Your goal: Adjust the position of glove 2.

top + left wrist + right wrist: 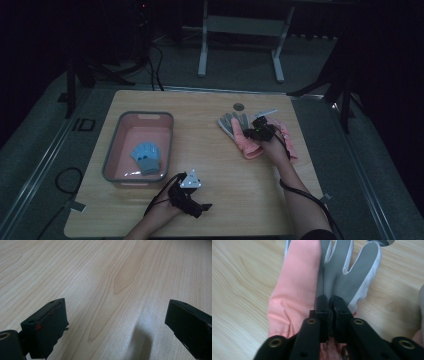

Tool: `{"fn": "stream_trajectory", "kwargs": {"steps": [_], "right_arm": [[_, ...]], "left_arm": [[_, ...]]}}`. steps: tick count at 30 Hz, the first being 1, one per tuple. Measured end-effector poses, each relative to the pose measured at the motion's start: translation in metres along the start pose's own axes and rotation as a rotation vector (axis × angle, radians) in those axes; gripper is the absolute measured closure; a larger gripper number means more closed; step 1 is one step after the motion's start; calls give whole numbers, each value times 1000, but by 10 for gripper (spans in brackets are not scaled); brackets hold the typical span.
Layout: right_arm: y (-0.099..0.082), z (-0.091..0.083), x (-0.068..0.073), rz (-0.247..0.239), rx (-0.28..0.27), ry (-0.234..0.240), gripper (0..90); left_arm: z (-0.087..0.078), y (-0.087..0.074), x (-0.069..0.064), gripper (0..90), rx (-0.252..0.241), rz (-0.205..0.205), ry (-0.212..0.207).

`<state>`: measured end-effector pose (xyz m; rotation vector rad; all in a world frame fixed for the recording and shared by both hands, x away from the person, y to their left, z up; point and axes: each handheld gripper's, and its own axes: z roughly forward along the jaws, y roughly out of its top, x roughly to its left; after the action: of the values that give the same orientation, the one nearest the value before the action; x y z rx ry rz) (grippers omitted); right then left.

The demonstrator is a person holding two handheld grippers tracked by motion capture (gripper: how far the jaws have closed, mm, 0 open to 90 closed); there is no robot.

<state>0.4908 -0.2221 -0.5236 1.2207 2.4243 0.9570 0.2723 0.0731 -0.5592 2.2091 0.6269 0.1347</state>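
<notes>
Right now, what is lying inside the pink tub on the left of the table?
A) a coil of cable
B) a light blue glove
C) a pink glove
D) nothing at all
B: in the high view a light blue glove lies flat on the floor of the pink tub, its fingers pointing away from the person.

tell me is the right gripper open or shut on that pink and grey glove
Shut on it. In the right gripper view the right gripper has its jaws pinched together on the pink and grey glove.
</notes>
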Motion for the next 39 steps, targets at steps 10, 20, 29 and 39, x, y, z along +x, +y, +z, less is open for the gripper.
{"fn": "stream_trajectory", "kwargs": {"steps": [10, 20, 29, 39], "right_arm": [[4, -52, 54, 119, -113, -65, 883], [-20, -62, 88, 287, -137, -40, 884], [-40, -62, 110, 405, -156, -123, 884], [-62, -38, 122, 430, -107, -185, 836]], "left_arm": [[-1, 0, -1, 45, -8, 5, 11], [-4, 0, 1, 45, -29, -8, 11], [-2, -1, 1, 45, -23, -7, 11], [-2, -2, 1, 45, -19, 2, 11]]}}
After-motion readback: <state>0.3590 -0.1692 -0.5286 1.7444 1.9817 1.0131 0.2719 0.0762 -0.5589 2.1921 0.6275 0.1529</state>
